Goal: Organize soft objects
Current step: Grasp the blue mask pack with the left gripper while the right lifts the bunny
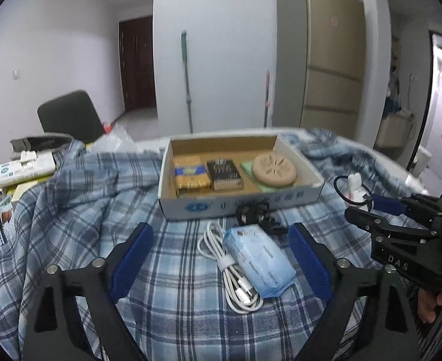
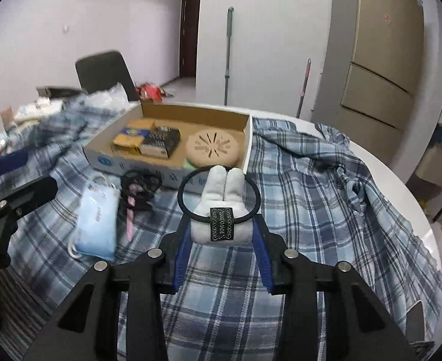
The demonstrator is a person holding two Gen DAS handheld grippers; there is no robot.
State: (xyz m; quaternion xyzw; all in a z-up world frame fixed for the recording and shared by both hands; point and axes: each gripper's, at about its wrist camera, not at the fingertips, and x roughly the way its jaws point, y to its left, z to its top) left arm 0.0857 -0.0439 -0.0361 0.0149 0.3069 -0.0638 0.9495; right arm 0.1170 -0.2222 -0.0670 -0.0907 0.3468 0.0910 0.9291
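My right gripper (image 2: 221, 234) is shut on a white plush bunny hair tie (image 2: 221, 210) with a black elastic loop, held above the plaid cloth near the box's front right corner; it also shows in the left wrist view (image 1: 355, 188). My left gripper (image 1: 221, 258) is open, its fingers either side of a blue pack of face masks (image 1: 258, 260) and a coiled white cable (image 1: 236, 270). The mask pack also shows in the right wrist view (image 2: 97, 219). A black and pink hair tie (image 2: 138, 189) lies in front of the cardboard box (image 1: 172, 207).
The box (image 2: 248, 138) holds a yellow packet (image 1: 191, 174), a black packet (image 1: 225, 173) and a round tan disc (image 1: 274, 170) on a green pad. A blue plaid cloth (image 2: 311, 180) covers the table. Clutter (image 1: 25, 168) and a chair (image 1: 70, 117) are at the left.
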